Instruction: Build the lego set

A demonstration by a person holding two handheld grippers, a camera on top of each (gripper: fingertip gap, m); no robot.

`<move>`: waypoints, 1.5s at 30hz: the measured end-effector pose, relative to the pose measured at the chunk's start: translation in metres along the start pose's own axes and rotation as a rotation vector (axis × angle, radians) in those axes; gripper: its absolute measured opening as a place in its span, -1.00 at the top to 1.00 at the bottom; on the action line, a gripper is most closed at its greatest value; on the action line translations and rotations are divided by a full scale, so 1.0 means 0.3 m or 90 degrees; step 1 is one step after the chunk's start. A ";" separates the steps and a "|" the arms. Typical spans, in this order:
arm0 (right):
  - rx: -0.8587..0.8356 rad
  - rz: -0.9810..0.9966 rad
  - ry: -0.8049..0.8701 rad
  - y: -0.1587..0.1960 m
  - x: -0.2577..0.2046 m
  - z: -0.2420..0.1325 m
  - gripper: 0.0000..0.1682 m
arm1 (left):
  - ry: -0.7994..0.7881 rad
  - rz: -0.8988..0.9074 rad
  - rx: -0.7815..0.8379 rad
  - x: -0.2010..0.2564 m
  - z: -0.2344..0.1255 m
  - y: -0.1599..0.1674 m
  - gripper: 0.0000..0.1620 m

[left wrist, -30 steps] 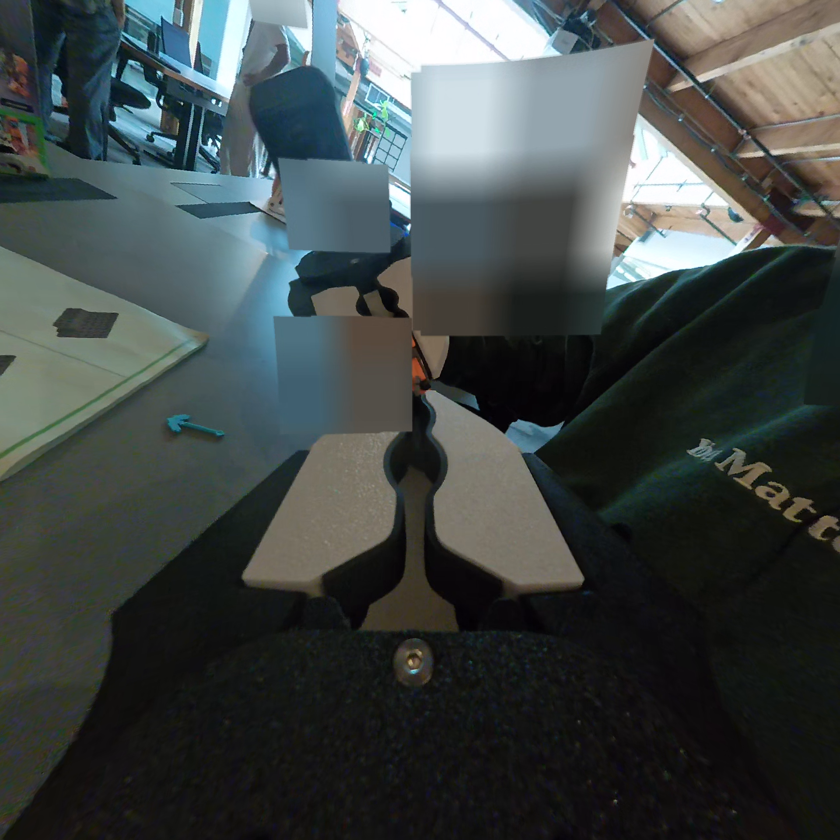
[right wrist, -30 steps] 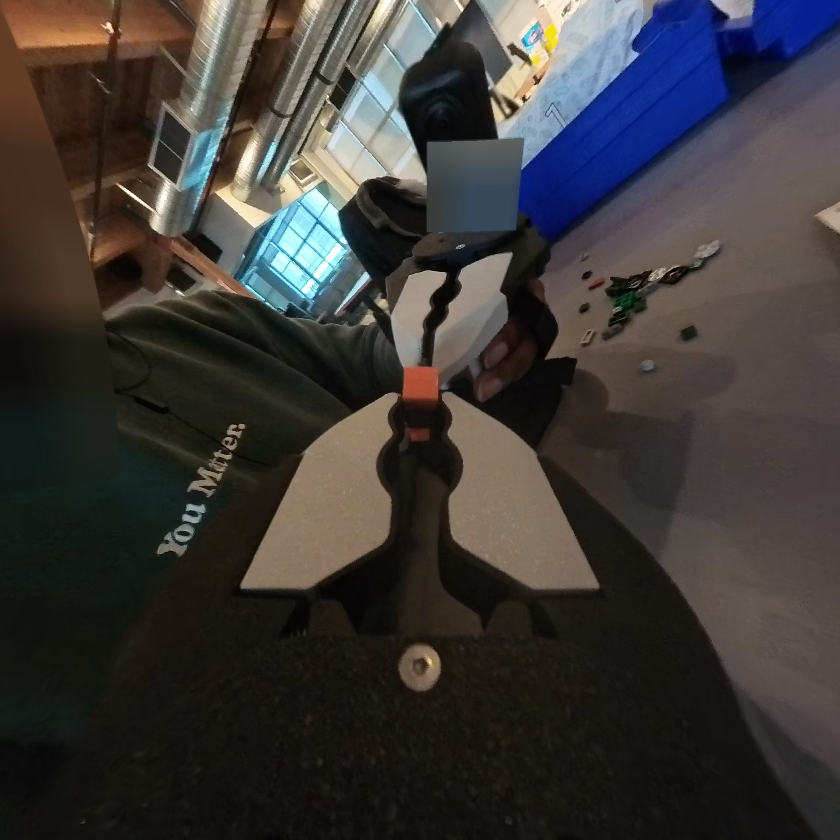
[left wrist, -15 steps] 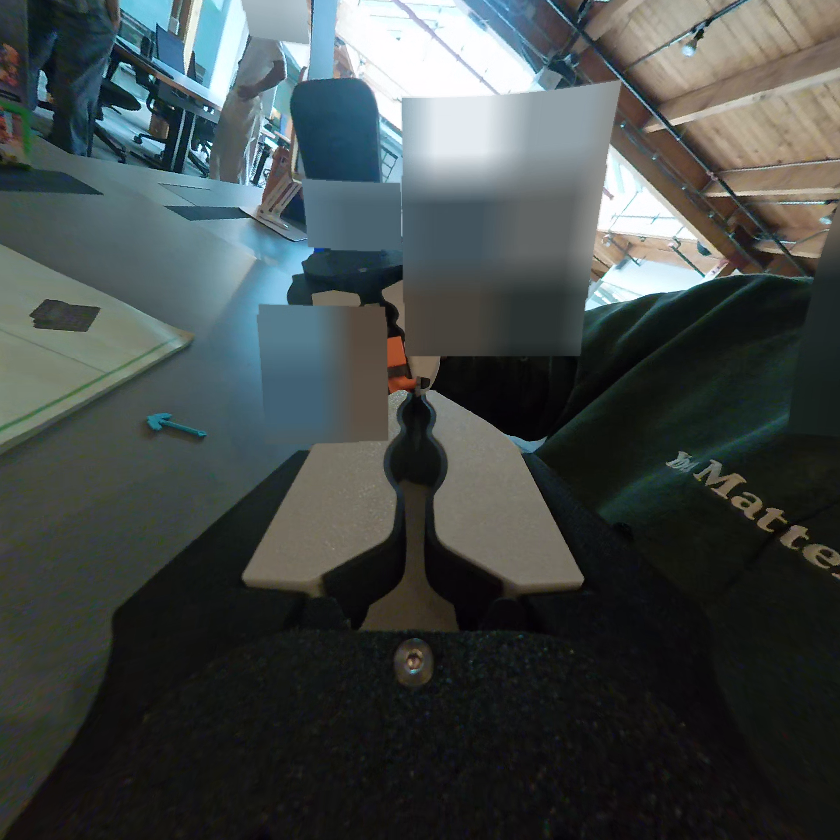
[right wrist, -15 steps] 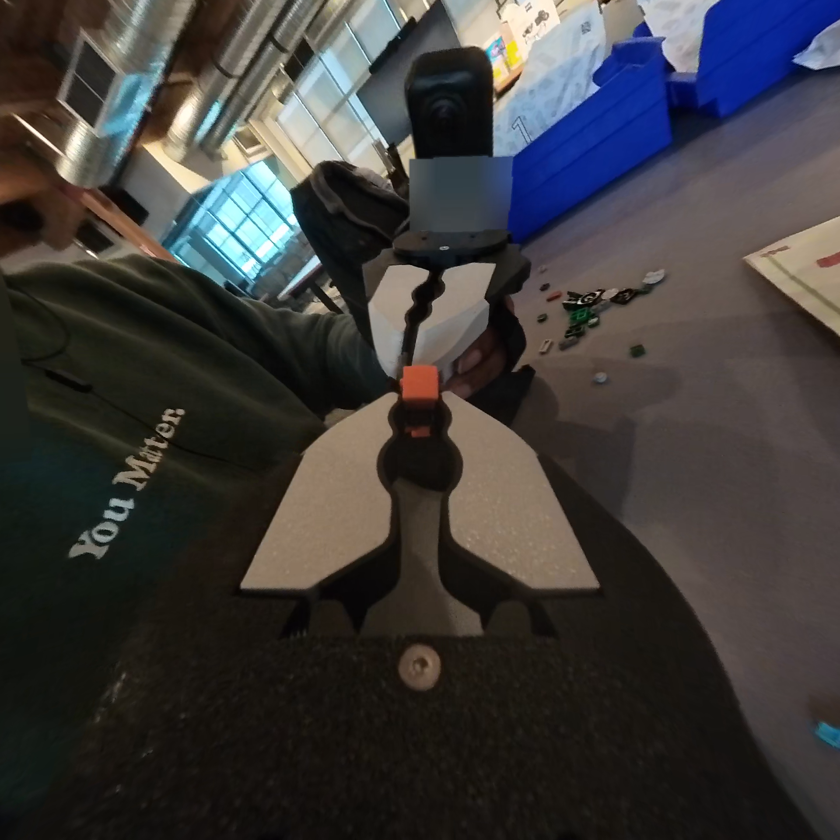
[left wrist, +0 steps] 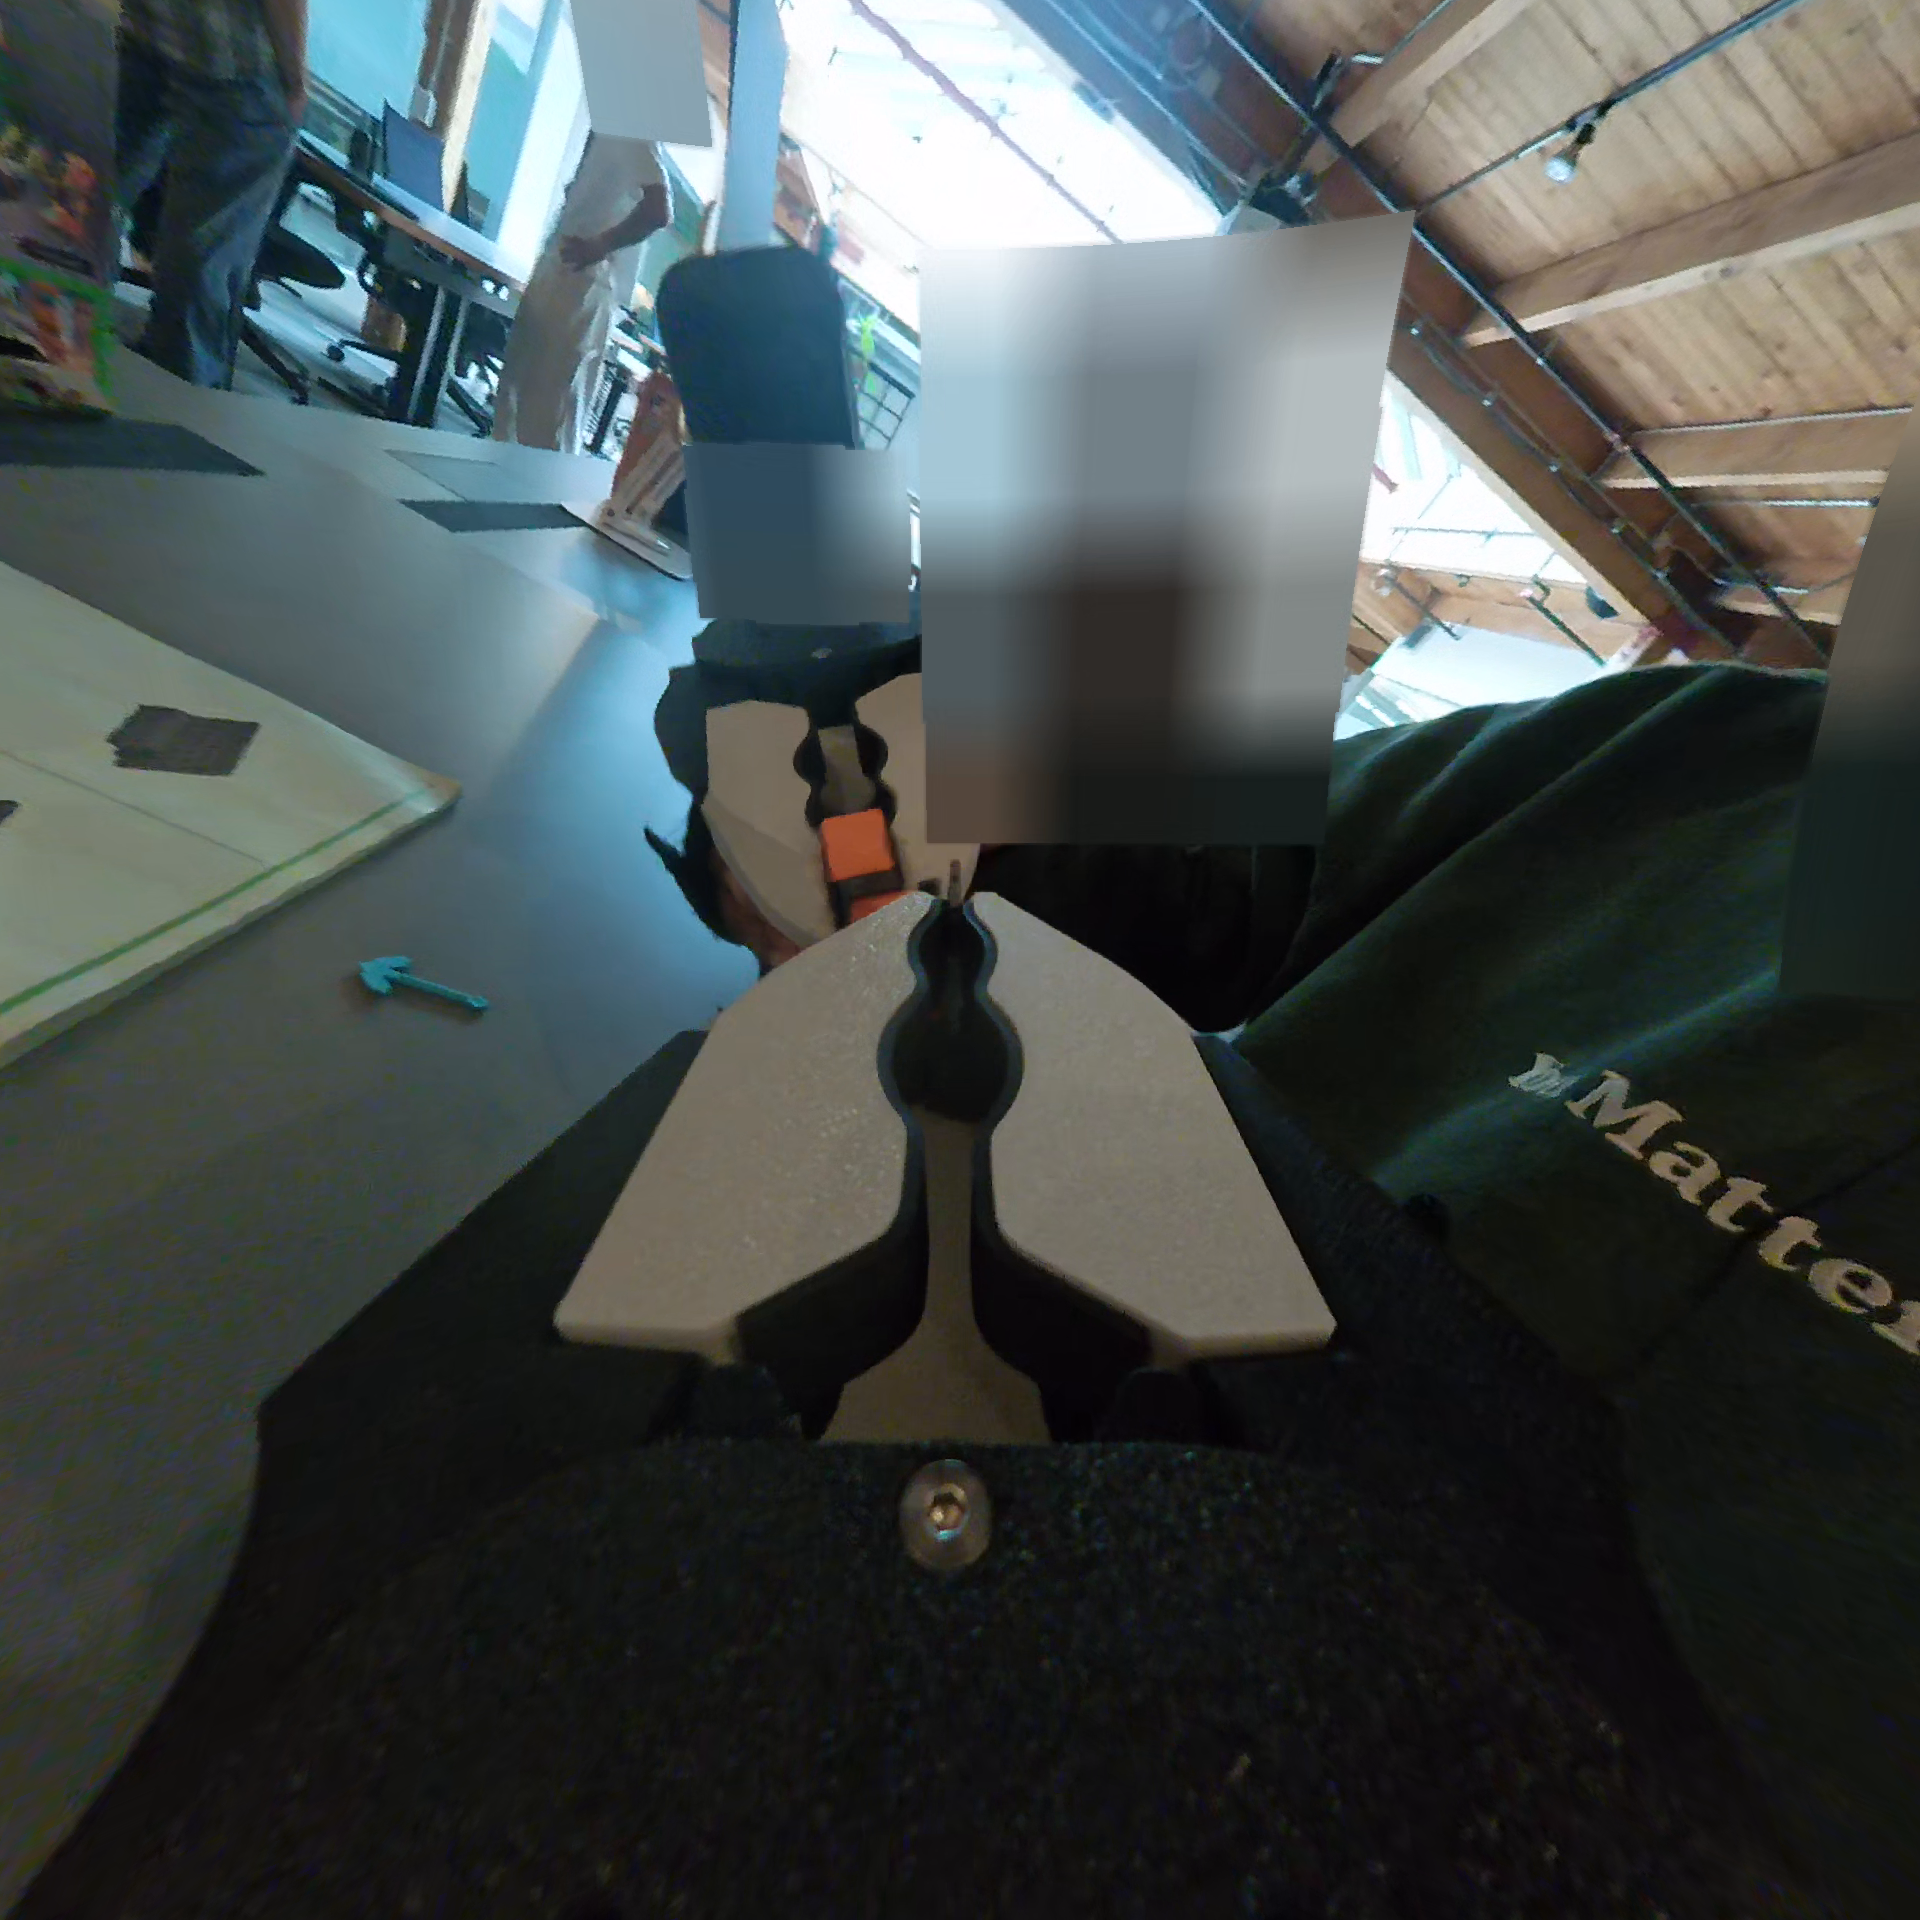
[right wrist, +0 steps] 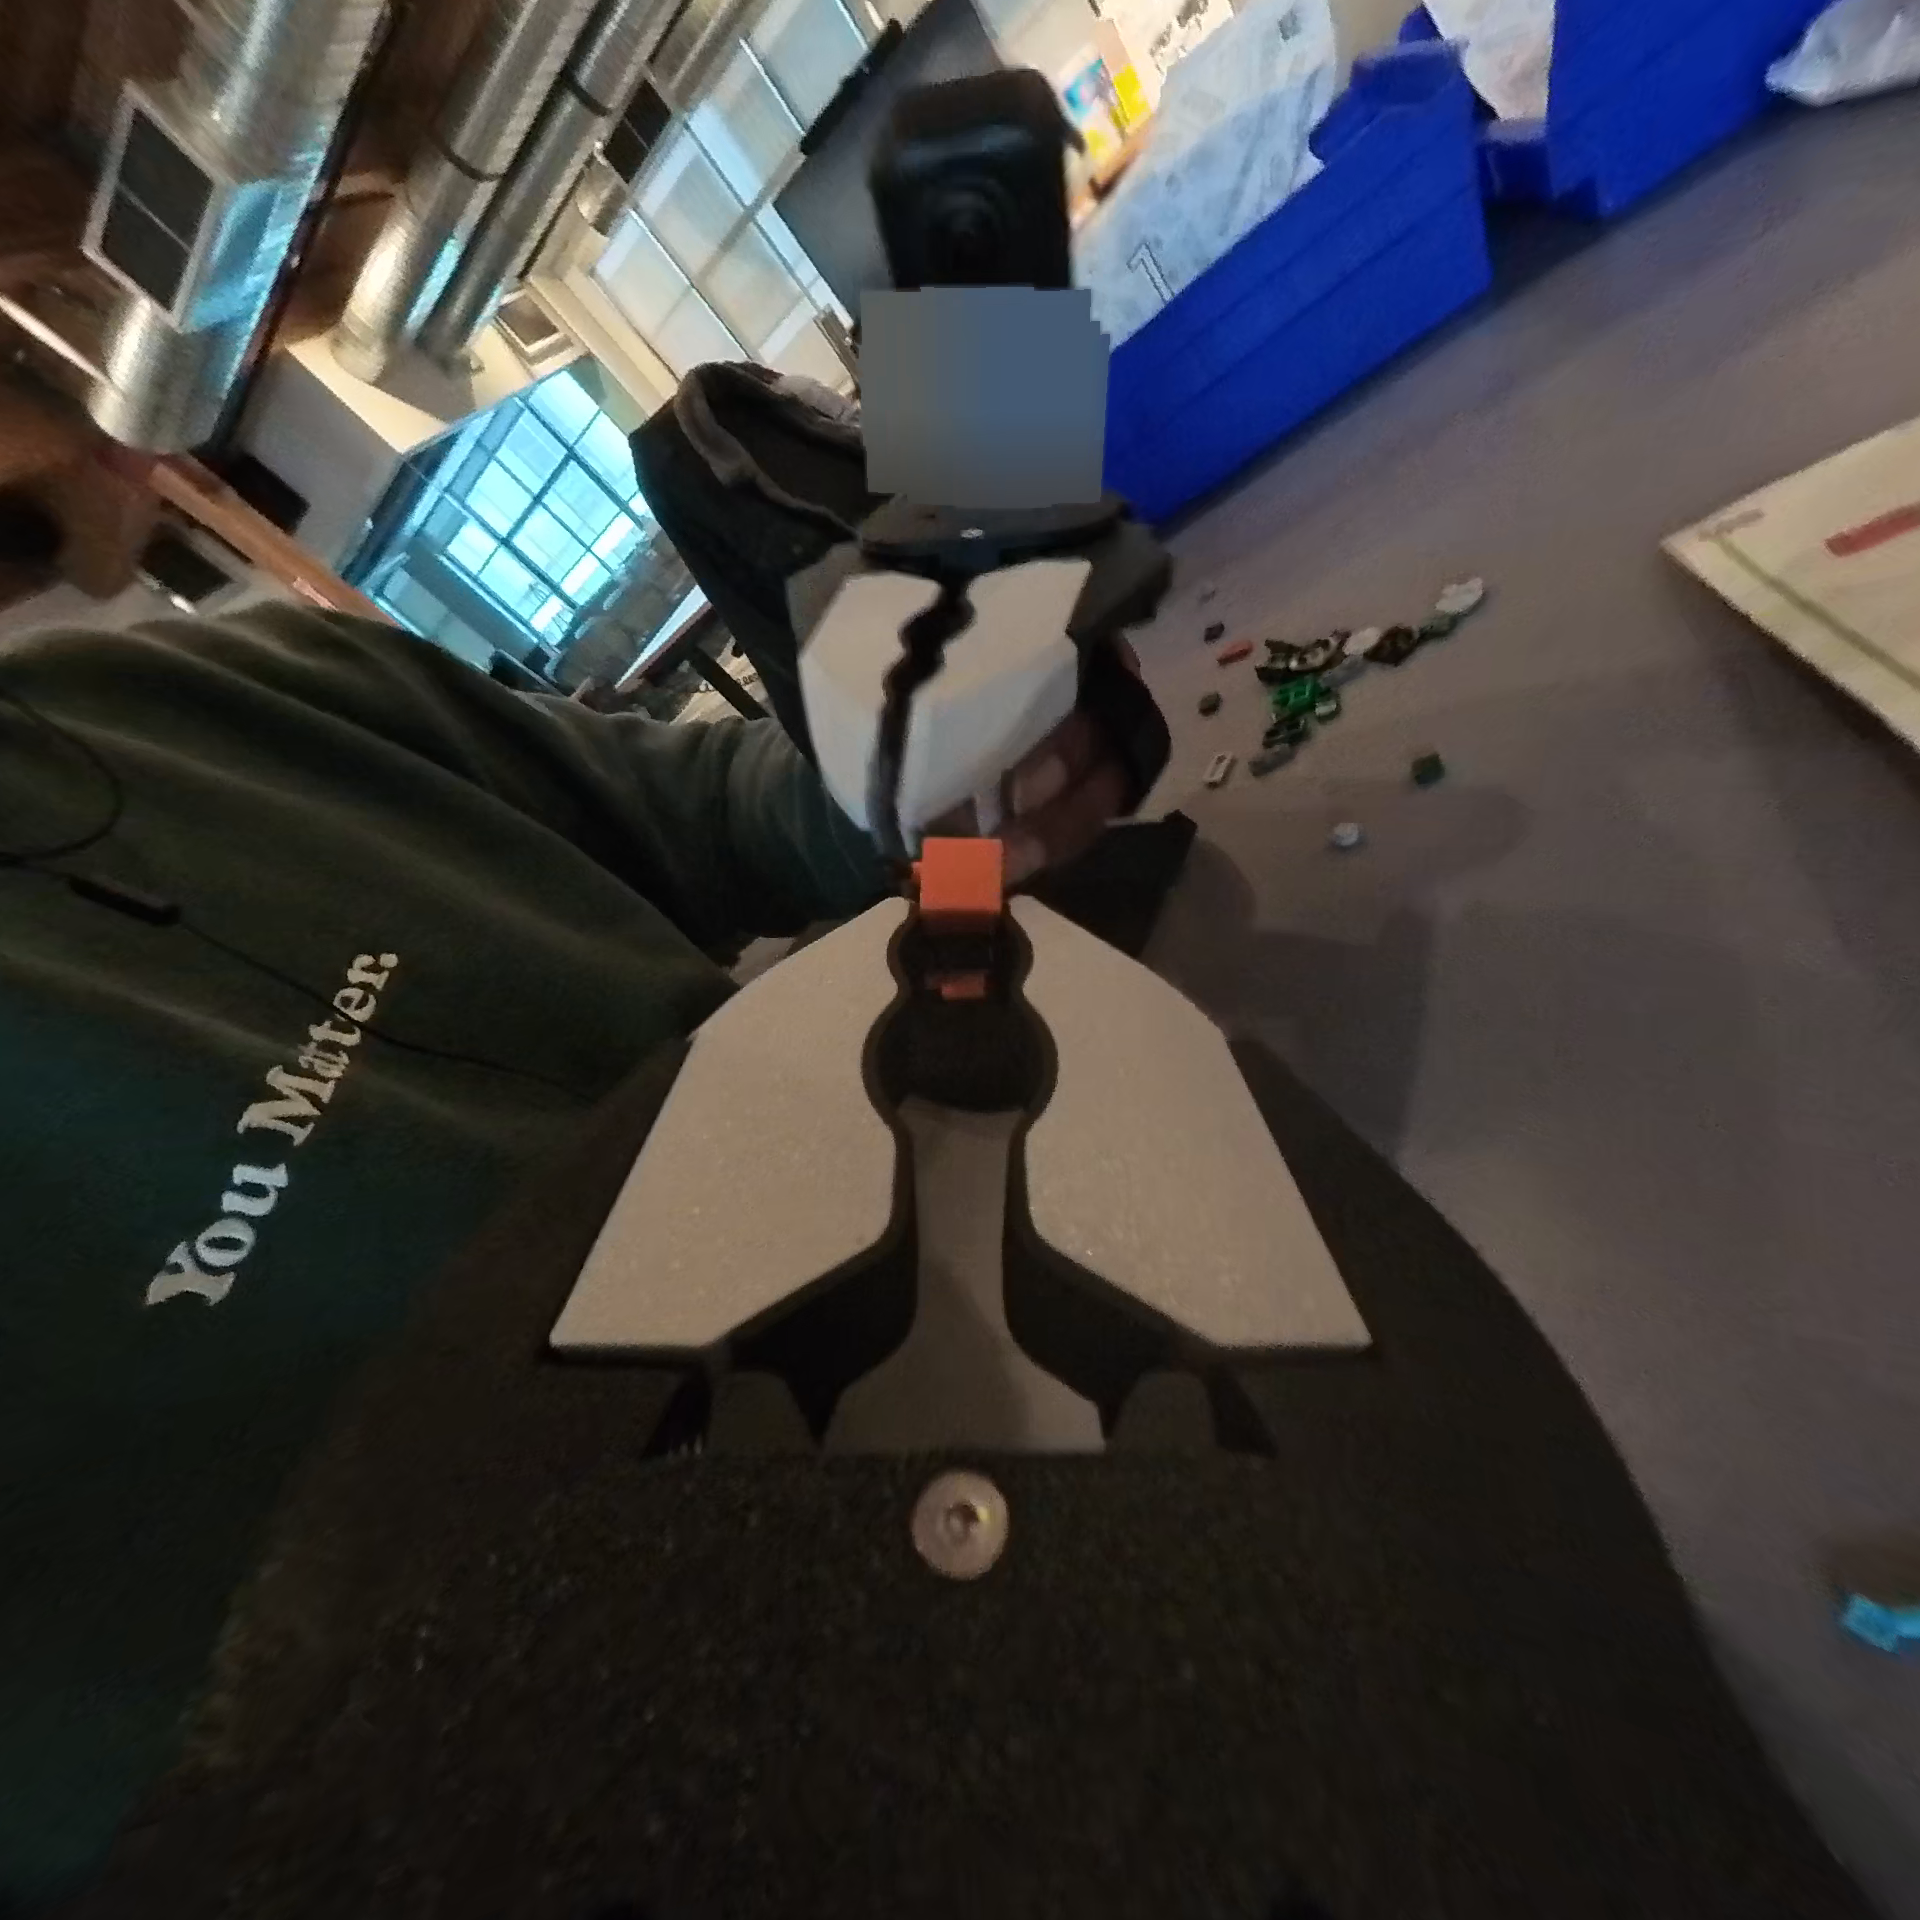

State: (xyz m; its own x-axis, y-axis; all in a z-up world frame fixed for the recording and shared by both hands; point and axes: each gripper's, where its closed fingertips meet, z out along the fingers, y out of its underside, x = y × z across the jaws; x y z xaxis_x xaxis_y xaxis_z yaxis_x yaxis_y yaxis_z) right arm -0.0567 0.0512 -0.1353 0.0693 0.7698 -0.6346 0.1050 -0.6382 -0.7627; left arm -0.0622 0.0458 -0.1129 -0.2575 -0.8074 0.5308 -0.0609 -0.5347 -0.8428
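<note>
My right gripper [right wrist: 961, 906] is shut on an orange lego brick [right wrist: 961, 878], held in the air in front of a person's dark green sweatshirt. In the left wrist view the brick [left wrist: 857, 847] shows between the right gripper's white fingers [left wrist: 769, 821]. My left gripper [left wrist: 951, 906] is shut, with a thin dark piece [left wrist: 954, 878] poking out of its tips. In the right wrist view the left gripper [right wrist: 896, 842] points down at the brick's upper left corner, tips almost touching it. A hand holds it from behind.
On the grey table [left wrist: 260, 1122] lie a teal arrow-shaped piece [left wrist: 421, 985], a white instruction sheet [left wrist: 156, 831] and a scatter of small dark and green pieces [right wrist: 1309, 681]. Blue bins [right wrist: 1299, 312] stand at the far edge. People stand in the background. Less than 4 cm separates the two grippers' tips.
The two grippers have drawn together, and the orange brick now sits right by the left gripper's tips. Both views have tilted slightly. Both grippers stay shut.
</note>
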 end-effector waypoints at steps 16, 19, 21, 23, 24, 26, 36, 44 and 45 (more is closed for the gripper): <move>-0.075 0.116 0.007 0.067 0.041 0.047 0.86 | -0.041 -0.035 -0.036 -0.049 0.026 0.031 0.98; -0.086 0.116 0.008 0.075 0.041 0.047 0.86 | -0.043 -0.026 -0.052 -0.047 0.029 0.040 0.98; -0.093 0.119 0.009 0.079 0.041 0.046 0.85 | -0.046 -0.015 -0.063 -0.047 0.029 0.044 0.98; -0.099 0.124 0.006 0.083 0.039 0.046 0.86 | -0.047 -0.005 -0.076 -0.044 0.029 0.048 0.99; -0.104 0.125 0.008 0.087 0.040 0.046 0.86 | -0.050 0.001 -0.084 -0.044 0.029 0.050 0.98; -0.106 0.131 0.006 0.089 0.040 0.045 0.86 | -0.052 0.005 -0.100 -0.043 0.029 0.057 0.98; -0.101 0.143 0.018 0.097 0.062 0.043 0.86 | -0.086 -0.032 -0.122 -0.077 0.025 0.077 0.98; -0.071 0.142 -0.006 0.083 0.052 0.042 0.85 | -0.090 -0.042 -0.108 -0.079 0.021 0.064 0.97; -0.066 0.142 -0.009 0.082 0.051 0.042 0.85 | -0.090 -0.039 -0.106 -0.077 0.022 0.062 0.97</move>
State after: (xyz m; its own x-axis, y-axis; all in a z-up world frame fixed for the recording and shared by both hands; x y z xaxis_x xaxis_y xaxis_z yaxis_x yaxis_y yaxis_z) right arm -0.0656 0.0472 -0.1653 0.0885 0.6094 -0.7879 0.1896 -0.7868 -0.5873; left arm -0.0511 0.0529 -0.1403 -0.1111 -0.8075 0.5793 -0.2341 -0.5452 -0.8049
